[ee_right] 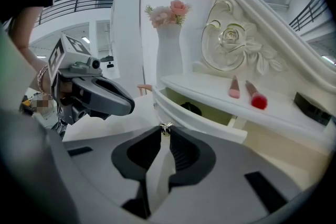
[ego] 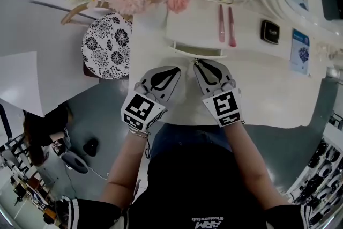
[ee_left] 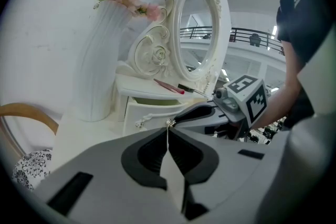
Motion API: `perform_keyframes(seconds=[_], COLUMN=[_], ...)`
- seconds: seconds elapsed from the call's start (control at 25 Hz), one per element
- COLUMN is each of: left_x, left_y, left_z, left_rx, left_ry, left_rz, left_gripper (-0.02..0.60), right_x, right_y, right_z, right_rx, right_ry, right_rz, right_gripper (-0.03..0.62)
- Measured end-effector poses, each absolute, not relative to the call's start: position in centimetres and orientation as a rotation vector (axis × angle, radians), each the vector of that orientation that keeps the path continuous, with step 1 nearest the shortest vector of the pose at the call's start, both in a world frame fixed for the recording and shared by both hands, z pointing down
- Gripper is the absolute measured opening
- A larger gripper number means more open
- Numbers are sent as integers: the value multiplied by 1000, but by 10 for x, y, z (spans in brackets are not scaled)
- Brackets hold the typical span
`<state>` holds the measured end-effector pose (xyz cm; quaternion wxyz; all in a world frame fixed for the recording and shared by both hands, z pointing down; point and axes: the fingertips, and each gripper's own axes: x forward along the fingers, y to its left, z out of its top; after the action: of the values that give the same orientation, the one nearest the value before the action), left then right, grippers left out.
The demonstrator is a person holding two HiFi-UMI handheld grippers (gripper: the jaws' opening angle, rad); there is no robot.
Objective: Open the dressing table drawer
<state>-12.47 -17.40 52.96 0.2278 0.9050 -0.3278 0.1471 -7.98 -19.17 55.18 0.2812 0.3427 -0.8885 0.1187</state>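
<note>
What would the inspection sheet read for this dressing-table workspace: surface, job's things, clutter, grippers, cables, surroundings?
Surface: white dressing table top, oval white-framed mirror at its back.
Job's things: small white drawer, partly open, dark object inside; small metal drawer knob on its front.
Clutter: two pink makeup brushes, black rectangular box, blue-and-white card, white ribbed vase of pink flowers.
Grippers: right gripper shut on the knob; left gripper shut, empty, beside it.
Cables: thin cable on the grey floor.
Surroundings: wooden chair with black-and-white floral cushion.
</note>
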Motion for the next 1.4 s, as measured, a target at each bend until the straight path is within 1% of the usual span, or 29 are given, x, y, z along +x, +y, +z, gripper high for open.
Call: perform_keyframes(seconds=[1.4], left_x=[-120], left_y=[-156], left_z=[535], left_rx=[2470], left_ry=[-883], left_rz=[414], left_gripper=[20], right_x=[-78], right_y=[-167], right_z=[555], right_rx=[902], right_ry=[-2374], right_rz=[393], right_gripper=[74])
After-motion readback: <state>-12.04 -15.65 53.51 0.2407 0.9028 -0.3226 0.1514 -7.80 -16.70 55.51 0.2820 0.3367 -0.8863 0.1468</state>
